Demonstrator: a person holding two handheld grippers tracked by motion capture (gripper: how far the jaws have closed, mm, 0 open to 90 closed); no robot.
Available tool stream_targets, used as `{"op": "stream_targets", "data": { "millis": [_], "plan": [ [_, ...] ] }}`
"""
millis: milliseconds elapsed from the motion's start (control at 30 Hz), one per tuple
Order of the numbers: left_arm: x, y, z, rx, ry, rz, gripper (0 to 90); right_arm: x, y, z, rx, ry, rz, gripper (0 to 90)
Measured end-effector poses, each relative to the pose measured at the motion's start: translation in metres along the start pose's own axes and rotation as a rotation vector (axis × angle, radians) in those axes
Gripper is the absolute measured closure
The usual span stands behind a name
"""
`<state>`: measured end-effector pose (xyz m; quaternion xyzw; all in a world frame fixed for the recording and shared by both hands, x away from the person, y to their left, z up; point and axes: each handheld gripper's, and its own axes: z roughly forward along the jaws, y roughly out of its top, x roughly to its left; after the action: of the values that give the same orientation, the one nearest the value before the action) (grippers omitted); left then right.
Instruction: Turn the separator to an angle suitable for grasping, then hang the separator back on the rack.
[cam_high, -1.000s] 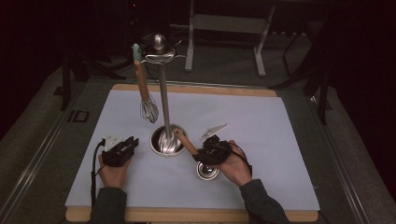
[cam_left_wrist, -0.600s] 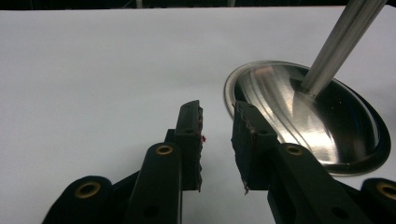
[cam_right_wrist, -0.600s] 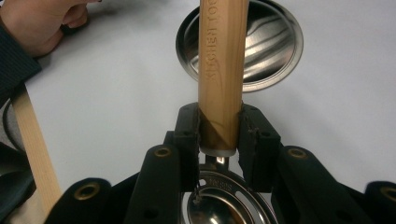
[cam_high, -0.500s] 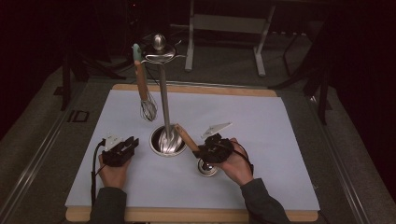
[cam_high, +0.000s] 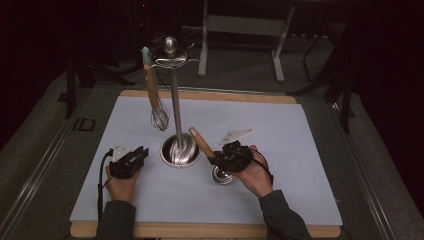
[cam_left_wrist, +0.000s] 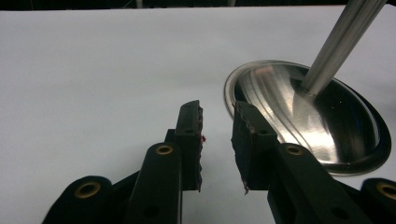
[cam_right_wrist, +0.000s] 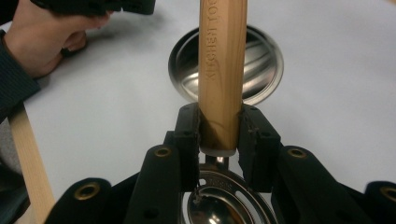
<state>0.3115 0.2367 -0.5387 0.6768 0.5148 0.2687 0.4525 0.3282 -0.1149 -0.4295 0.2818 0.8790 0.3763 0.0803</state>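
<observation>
High view, contents of the white rectangular surface (cam_high: 300, 150) with its wooden edge, all placed relative to the polished round steel stand base (cam_high: 180, 150) near its middle.

1. Stand: a slim upright steel pole (cam_high: 175, 105) rises from the base to a hook ring topped by a round knob (cam_high: 170, 45).
2. Wire whisk with wooden handle and pale green tip (cam_high: 153, 92): hangs from the hook ring, left of the pole, its wire head above the surface just behind and left of the base.
3. Steel utensil with a slotted round head and a light wooden handle (cam_high: 202, 143): just right of the base. Its head (cam_high: 222, 175) sits low at the surface; the handle slants up and back toward the base. The right gripper view reads stamped lettering on the handle (cam_right_wrist: 222, 70).
4. Right claw (cam_high: 220, 159): just right of the base, in the person's right hand (cam_high: 252, 172). Both pads press the wooden handle near its lower end (cam_right_wrist: 219, 130), clamped firmly on it.
5. Left claw (cam_high: 141, 154): just left of the base, in the left hand (cam_high: 120, 185), low over the surface. The left gripper view shows its jaws parted by a moderate gap, nothing between them (cam_left_wrist: 217, 140), the base rim (cam_left_wrist: 233, 100) just beyond the right pad.
</observation>
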Motion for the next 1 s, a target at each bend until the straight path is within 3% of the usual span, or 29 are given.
{"op": "stream_targets", "data": {
  "millis": [67, 333, 700, 1000],
  "plan": [
    [0.0, 0.0, 0.0, 0.002, 0.0, -0.002, 72.6, 0.0, 0.0, -0.001, -0.007, -0.002, -0.001, 71.0],
    [0.0, 0.0, 0.0, 0.002, -0.001, 0.0, 72.6, -0.002, 0.013, -0.014, -0.071, -0.041, -0.082, 71.0],
    [0.0, 0.0, 0.0, 0.001, 0.0, -0.005, 72.6, -0.001, 0.03, -0.035, -0.16, -0.154, -0.208, 71.1],
    [0.0, 0.0, 0.0, 0.004, 0.001, -0.002, 72.6, -0.001, 0.039, -0.042, -0.19, -0.2, -0.282, 71.1]
  ]
}}
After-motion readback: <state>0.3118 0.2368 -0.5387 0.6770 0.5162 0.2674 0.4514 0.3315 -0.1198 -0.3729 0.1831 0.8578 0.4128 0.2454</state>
